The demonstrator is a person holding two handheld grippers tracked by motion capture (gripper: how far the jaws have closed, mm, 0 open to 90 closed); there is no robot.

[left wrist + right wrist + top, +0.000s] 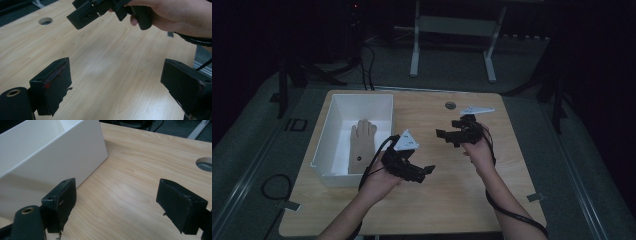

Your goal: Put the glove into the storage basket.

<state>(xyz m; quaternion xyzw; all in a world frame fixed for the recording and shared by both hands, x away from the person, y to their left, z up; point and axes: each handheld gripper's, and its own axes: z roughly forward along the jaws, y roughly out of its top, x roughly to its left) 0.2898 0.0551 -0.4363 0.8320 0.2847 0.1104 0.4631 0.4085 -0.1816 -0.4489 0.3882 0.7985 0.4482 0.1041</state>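
Observation:
A white box (326, 142) stands on the left part of the wooden table (452, 192); a tan glove (362, 145) lies flat inside it. My left gripper (424, 174) hovers just right of the box, open, jaws pointing right with nothing between them. In the left gripper view its jaws (117, 85) stand wide over bare wood, and the right gripper (85, 15) hangs ahead in a hand (172, 15). My right gripper (448, 129) is at mid-table, open and empty, aimed left toward the box. Its own view shows the jaws (116, 205) apart beside the box's outer wall (50, 157).
A round cable hole (450, 105) sits near the table's far edge. Beyond the table stands a white metal frame (452, 30) on dark floor. Cables trail from both grippers off the near edge. Bare wood lies between and in front of the grippers.

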